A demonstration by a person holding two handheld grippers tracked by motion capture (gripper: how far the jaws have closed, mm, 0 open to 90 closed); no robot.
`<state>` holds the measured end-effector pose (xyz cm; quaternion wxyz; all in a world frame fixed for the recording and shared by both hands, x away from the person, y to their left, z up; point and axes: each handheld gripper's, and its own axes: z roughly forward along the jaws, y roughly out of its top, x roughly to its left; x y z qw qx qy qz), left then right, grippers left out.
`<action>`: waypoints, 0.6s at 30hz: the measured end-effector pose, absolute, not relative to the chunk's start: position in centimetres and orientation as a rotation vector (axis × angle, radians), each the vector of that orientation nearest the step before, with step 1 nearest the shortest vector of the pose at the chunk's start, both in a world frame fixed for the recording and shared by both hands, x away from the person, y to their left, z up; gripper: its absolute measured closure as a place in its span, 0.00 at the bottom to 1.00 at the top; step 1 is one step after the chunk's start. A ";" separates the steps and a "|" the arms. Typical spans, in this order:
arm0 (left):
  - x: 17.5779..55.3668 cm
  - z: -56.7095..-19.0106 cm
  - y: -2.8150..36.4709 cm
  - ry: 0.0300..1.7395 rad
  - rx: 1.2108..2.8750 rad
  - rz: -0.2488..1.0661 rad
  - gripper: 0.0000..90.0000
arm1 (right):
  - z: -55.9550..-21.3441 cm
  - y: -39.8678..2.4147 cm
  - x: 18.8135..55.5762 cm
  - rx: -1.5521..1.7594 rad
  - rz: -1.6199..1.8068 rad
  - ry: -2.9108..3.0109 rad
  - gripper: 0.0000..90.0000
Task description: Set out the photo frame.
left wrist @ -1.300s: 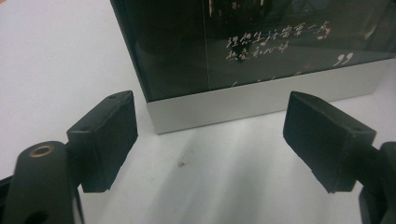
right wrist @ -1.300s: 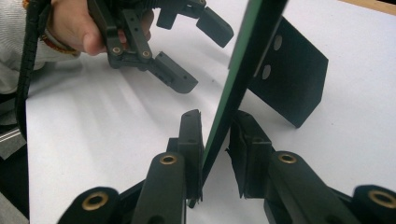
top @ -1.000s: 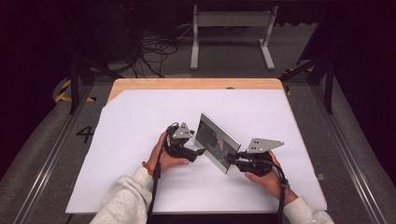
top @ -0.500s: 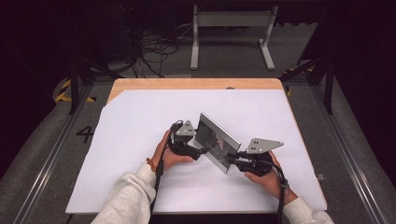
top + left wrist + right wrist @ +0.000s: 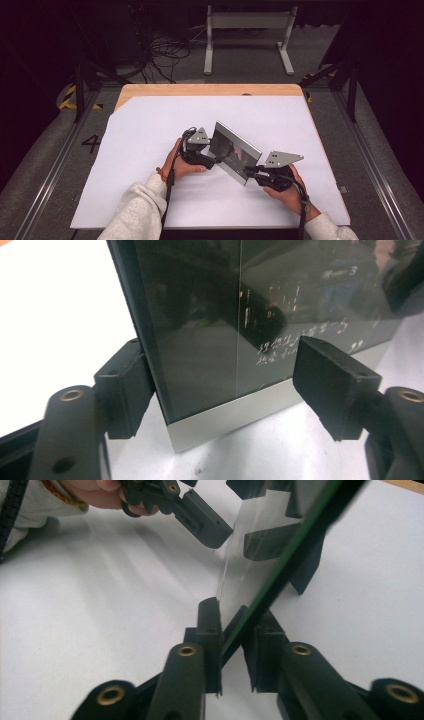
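**Glass panel stood on edge between two grippers**

The dark glass panel (image 5: 235, 153) stands on edge at the middle of the white table cover (image 5: 150, 125), tilted, its silver frame band low in the left gripper view (image 5: 225, 415). The right gripper (image 5: 256, 171) pinches its near-right corner, jaws nearly together on the thin edge (image 5: 235, 625). The left gripper (image 5: 216, 161) straddles the far-left end: jaws have just been closing, one pad against the back, the other (image 5: 327, 380) not quite on the glass, so it's open around it. Faint white writing on the glass is too small to read. Reflections hide what lies behind the panel; its top is cut off in both gripper views.
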<state>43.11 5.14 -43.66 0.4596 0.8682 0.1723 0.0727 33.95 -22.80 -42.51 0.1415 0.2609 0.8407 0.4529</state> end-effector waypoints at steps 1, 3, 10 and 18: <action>43.0 -43.6 5.2 0.426 2.142 0.176 0.32 | -42.5 -22.8 33.9 0.762 1.306 2.425 0.88; 43.0 -43.7 5.5 0.424 2.146 0.169 0.35 | -42.5 -22.9 34.0 0.767 1.309 2.423 0.88; 42.3 -43.7 6.4 0.432 2.159 0.182 0.41 | -42.6 -22.9 34.2 0.782 1.321 2.418 0.89; 41.5 -43.4 7.3 0.482 2.167 0.198 0.58 | -42.9 -22.9 34.7 0.811 1.361 2.422 0.88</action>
